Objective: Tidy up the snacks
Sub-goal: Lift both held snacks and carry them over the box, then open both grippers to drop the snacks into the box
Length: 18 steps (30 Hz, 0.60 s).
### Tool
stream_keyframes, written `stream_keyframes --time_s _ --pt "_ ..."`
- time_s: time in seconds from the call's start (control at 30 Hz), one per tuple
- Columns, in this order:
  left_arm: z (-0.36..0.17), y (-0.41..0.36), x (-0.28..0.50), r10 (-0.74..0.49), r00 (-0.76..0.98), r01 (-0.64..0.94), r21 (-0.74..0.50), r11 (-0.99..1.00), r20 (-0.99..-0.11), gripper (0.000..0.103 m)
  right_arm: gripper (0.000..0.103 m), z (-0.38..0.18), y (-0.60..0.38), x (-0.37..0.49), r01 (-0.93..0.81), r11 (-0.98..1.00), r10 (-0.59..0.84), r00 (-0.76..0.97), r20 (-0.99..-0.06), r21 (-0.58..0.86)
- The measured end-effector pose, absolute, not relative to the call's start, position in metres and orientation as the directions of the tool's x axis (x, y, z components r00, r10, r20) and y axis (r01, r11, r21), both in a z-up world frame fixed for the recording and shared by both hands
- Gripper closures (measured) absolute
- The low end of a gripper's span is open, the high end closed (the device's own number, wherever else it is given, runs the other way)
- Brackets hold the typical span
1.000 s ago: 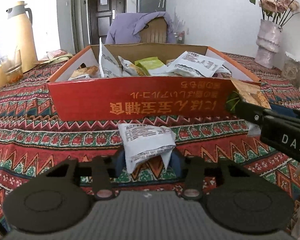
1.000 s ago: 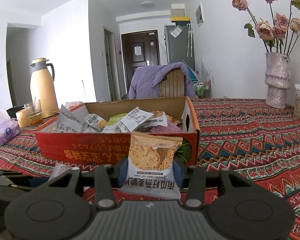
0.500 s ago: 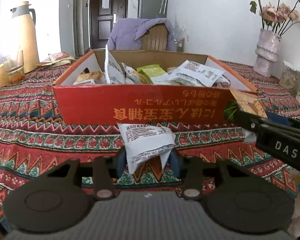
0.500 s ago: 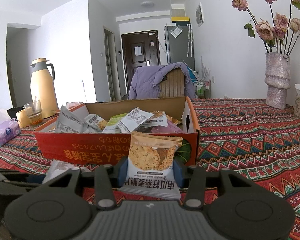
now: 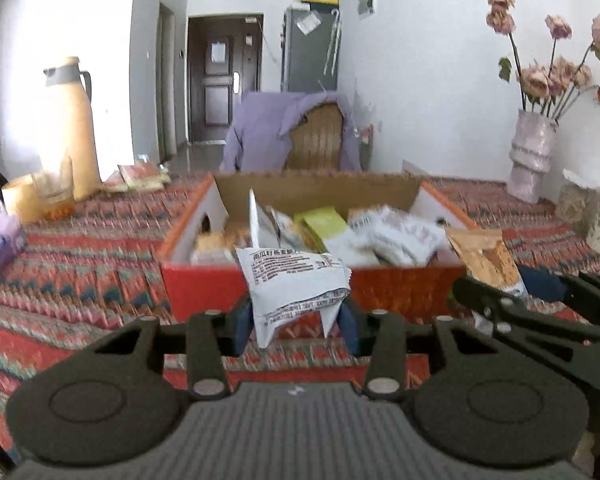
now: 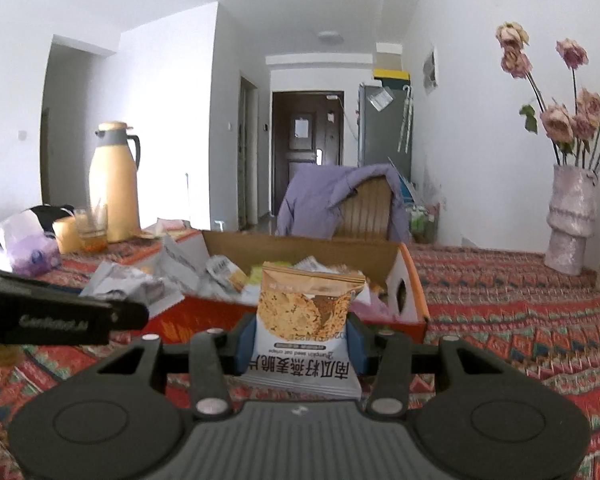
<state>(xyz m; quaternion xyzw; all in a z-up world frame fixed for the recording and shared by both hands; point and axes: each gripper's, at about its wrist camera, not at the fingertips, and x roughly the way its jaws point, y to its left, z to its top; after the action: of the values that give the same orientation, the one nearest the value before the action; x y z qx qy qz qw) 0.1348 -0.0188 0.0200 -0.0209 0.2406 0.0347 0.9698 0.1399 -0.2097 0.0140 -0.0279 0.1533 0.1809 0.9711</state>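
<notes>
Pinching a white snack packet (image 5: 296, 288), left gripper (image 5: 296, 316) is clenched on it above the red box (image 5: 204, 288) front edge. Right gripper (image 6: 302, 340) grips an oat-crisp packet (image 6: 306, 320), label "Pumpkin seed oat crisps", just before the box.

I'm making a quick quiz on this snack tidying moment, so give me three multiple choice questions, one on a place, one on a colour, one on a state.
1. Where is the vase of flowers? A far right on the table B inside the box C on the chair
2. What colour is the snack box front? A blue B red C green
3. The right gripper is: A open B shut on the cracker packet C out of view

Answers: A, it stands by the right wall; B, the front wall is red; B, the packet sits pinched between the fingers.
</notes>
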Motion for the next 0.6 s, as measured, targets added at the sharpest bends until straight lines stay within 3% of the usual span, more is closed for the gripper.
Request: stream_keyframes --time_s 0.23,0.6 --pt "0.053 -0.015 0.16 0.085 0.906 -0.099 -0.011 0.995 -0.416 0.059 0.058 0.042 -0.196 0.165 -0.355 0.935 0.335 0.897 -0.288 -0.018" --pt "0.068 -0.003 0.238 0.139 0.878 -0.162 -0.011 0.987 -0.458 0.059 0.058 0.062 -0.176 0.24 -0.306 0.952 0.276 0.898 -0.343 -0.034"
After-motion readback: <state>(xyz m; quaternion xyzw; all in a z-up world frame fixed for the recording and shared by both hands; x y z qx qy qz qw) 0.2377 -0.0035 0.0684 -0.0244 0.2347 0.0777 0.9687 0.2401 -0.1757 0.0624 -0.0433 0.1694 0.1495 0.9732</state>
